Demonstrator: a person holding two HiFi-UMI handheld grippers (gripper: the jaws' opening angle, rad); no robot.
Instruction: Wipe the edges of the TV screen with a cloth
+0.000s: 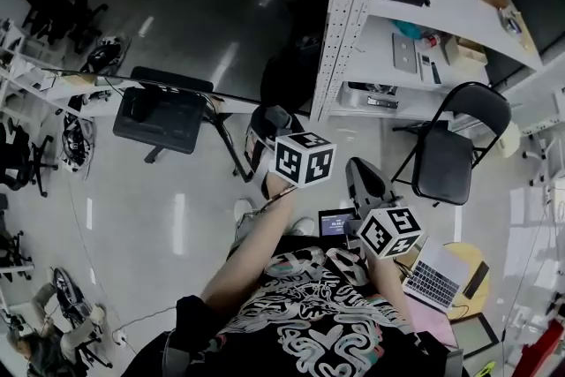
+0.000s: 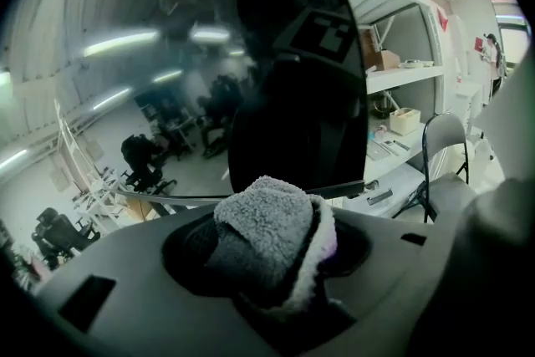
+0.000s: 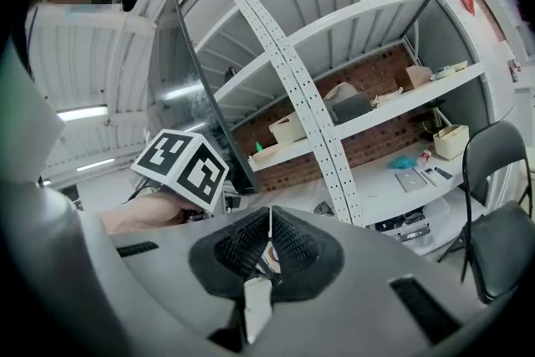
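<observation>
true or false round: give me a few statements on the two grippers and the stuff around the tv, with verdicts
1. The left gripper is shut on a fluffy grey cloth. True.
2. The right gripper has its jaws wide apart. False: its jaws are together, and it holds no cloth.
3. A black folding chair stands beside the white shelving. True.
4. The laptop near the person is closed. False: its lid is up and the keyboard shows.
5. The TV screen is dark, with the room reflected in it. True.
</observation>
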